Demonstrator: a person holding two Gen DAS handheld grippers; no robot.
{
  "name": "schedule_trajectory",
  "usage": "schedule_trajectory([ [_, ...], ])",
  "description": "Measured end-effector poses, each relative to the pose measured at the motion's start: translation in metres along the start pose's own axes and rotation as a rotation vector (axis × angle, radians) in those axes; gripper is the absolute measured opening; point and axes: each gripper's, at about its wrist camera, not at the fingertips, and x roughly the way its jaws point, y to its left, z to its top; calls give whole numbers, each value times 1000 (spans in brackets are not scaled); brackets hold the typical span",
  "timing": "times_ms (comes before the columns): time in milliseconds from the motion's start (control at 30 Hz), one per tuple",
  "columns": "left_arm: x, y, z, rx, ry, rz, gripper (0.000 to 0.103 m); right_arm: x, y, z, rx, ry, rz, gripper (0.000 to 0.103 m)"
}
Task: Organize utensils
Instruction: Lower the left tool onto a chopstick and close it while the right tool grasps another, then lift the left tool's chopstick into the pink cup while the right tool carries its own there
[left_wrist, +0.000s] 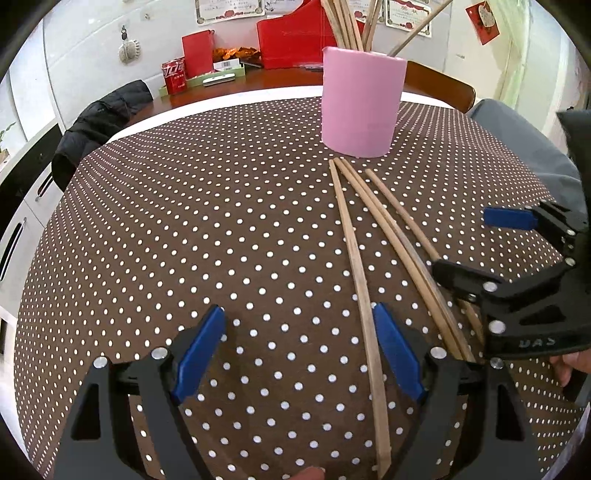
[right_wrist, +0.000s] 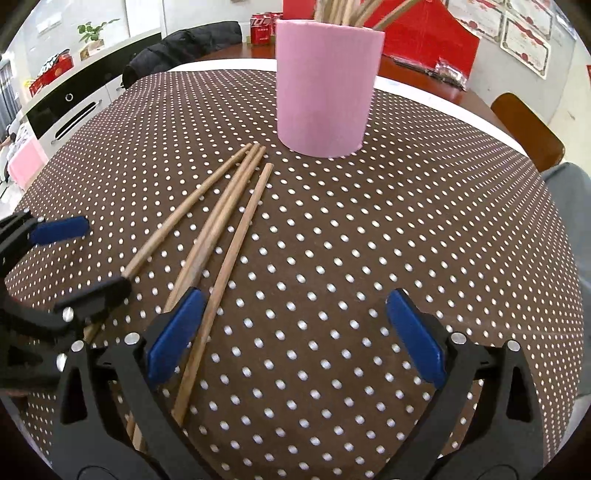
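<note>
Several wooden chopsticks (left_wrist: 384, 229) lie loose on the brown polka-dot tablecloth (left_wrist: 221, 229), pointing toward a pink cylindrical holder (left_wrist: 360, 105) that has more chopsticks standing in it. My left gripper (left_wrist: 299, 321) is open and empty, low over the cloth, with the leftmost chopstick just inside its right finger. My right gripper (right_wrist: 293, 306) is open and empty; the chopsticks (right_wrist: 221, 218) lie by its left finger. The holder (right_wrist: 327, 88) stands ahead of it. Each gripper shows in the other's view: right (left_wrist: 480, 243), left (right_wrist: 92, 254).
A black jacket (left_wrist: 96, 125) hangs on a chair at the table's far left. A red can (left_wrist: 173, 75), red boxes (left_wrist: 291, 37) and small items sit on the wooden table behind. A brown chair back (right_wrist: 528, 129) stands at the right edge.
</note>
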Motion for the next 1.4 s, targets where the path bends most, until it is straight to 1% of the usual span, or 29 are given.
schedule_trajectory([
  [100,7,2,12,9,15,-2,81,-5,-10,-4,14,7,8,88],
  [133,9,1,15,14,21,0,81,-8,-15,-7,14,7,14,84],
  [200,14,0,24,27,34,5,81,-6,-13,0,10,8,16,75],
  [267,19,-1,31,37,52,5,81,-1,-5,11,6,10,22,58],
  [300,22,-2,36,44,62,0,81,1,-2,14,4,11,20,53],
  [333,24,-3,39,53,68,-6,77,1,1,17,-1,13,24,45],
  [367,25,-4,42,63,73,-37,66,2,4,18,-7,13,26,36],
  [400,24,-6,44,74,74,-51,58,2,7,19,-20,13,30,33],
  [433,24,-7,46,88,72,-55,33,2,9,18,-29,16,34,23],
  [467,23,-9,47,104,73,-66,8,0,11,17,-30,18,40,10],
  [500,22,-10,47,120,77,-72,6,-1,9,16,-24,21,46,8],
  [533,22,-10,47,122,74,-74,6,-2,6,13,-10,21,62,6],
  [567,21,-9,45,115,68,-80,6,-4,2,10,3,18,69,6],
  [633,19,-1,40,63,59,-96,6,-9,-11,2,55,1,99,6],
  [700,13,5,38,21,34,-93,6,-15,-21,-3,97,-31,155,6],
  [767,7,10,36,-19,6,-88,6,-23,-29,-6,127,-62,179,6],
  [867,-5,14,35,-62,-37,-75,6,-37,-37,-8,157,-127,243,6],
  [967,-22,21,39,-111,-119,-81,6,-55,-43,-6,181,-204,293,6],
  [1067,-39,24,44,-129,-200,-87,6,-71,-47,-3,195,-272,325,6],
  [1133,-55,25,52,-136,-281,-101,6,-81,-49,1,196,-318,343,6],
  [1233,-73,23,63,-119,-374,-121,6,-97,-51,10,196,-385,352,6],
  [1267,-80,22,68,-112,-417,-127,6,-102,-51,12,196,-403,356,6],
  [1367,-90,20,88,-93,-502,-149,6,-114,-49,26,189,-456,361,6],
  [1400,-92,19,101,-88,-547,-164,6,-115,-51,31,187,-470,362,6],
])
